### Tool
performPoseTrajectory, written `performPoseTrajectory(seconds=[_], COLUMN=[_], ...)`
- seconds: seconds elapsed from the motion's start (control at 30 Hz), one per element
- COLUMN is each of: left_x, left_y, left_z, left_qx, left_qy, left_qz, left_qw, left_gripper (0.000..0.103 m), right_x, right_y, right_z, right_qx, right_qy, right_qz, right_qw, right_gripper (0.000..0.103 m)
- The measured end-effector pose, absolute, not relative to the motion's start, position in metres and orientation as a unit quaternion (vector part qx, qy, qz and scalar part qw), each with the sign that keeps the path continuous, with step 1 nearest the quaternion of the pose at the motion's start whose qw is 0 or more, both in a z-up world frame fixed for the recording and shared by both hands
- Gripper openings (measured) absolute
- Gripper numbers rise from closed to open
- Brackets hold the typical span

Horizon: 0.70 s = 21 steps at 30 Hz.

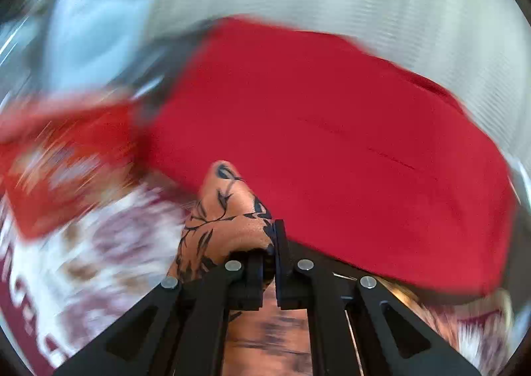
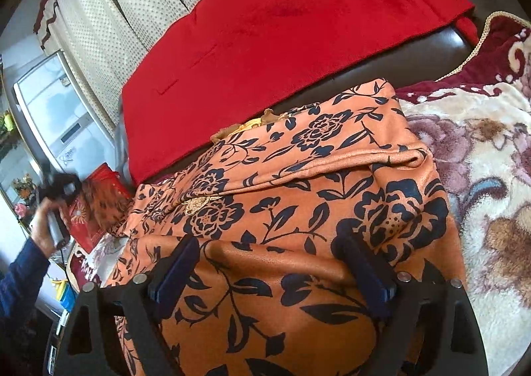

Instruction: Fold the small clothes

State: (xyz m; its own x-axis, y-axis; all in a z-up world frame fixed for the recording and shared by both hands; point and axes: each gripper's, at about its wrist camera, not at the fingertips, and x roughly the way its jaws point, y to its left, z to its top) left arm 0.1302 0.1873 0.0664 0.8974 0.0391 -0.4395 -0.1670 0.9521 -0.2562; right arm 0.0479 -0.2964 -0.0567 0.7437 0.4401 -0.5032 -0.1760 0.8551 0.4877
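The orange garment (image 2: 298, 210) is thin matt cloth printed with dark flowers. Beside it, the blanket (image 2: 481, 177) is thick, fluffy plush. Behind the garment, the red cloth (image 2: 282, 37) looks soft and velvety over a glossy brown leather sofa (image 2: 381, 67). The curtain (image 2: 132, 11) is dotted woven fabric.

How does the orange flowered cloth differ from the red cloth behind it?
The orange flowered cloth carries a dark blue floral print; the red cloth is plain. The orange flowered cloth lies rumpled with a rolled fold, while the red cloth is spread flat. Both are fabric.
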Motion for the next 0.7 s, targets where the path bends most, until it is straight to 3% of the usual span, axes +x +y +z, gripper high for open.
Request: performPoseTrajectory(seconds=[0.1,0.2,0.27,0.4,0.43,0.53,0.7], left_x=[0.128,0.14,0.145,0.123,0.115,0.077,0.042], left_y=[0.077,-0.004,-0.033,-0.009,0.007,0.07,0.181], left_z=[0.06,0.01,-0.036,-0.069,-0.067,-0.062,-0.07], left_qx=[-0.049,0.027,0.061,0.023,-0.001,-0.098,-0.217], left_qy=[0.227,0.303,0.377,0.413,0.407,0.373,0.307], left_qz=[-0.041,-0.135,-0.159,-0.148,-0.14,-0.104,0.018], left_qw=[0.972,0.943,0.91,0.898,0.903,0.917,0.927], left_gripper=[0.006,0.018,0.066,0.068,0.068,0.086,0.087], right_x=[0.047,0.047,0.047,0.046,0.046,0.045,0.049], right_y=[-0.298,-0.299,-0.299,-0.301,-0.302,-0.303,-0.286], right_z=[-0.057,-0.057,-0.058,-0.058,-0.058,-0.058,-0.049], right_qx=[0.213,0.216,0.217,0.222,0.225,0.227,0.165], right_qy=[0.313,0.312,0.312,0.309,0.307,0.307,0.344], right_qz=[0.171,0.173,0.174,0.178,0.181,0.182,0.139], right_qw=[0.91,0.909,0.908,0.908,0.907,0.906,0.914], right_gripper=[0.091,0.091,0.091,0.091,0.091,0.091,0.091])
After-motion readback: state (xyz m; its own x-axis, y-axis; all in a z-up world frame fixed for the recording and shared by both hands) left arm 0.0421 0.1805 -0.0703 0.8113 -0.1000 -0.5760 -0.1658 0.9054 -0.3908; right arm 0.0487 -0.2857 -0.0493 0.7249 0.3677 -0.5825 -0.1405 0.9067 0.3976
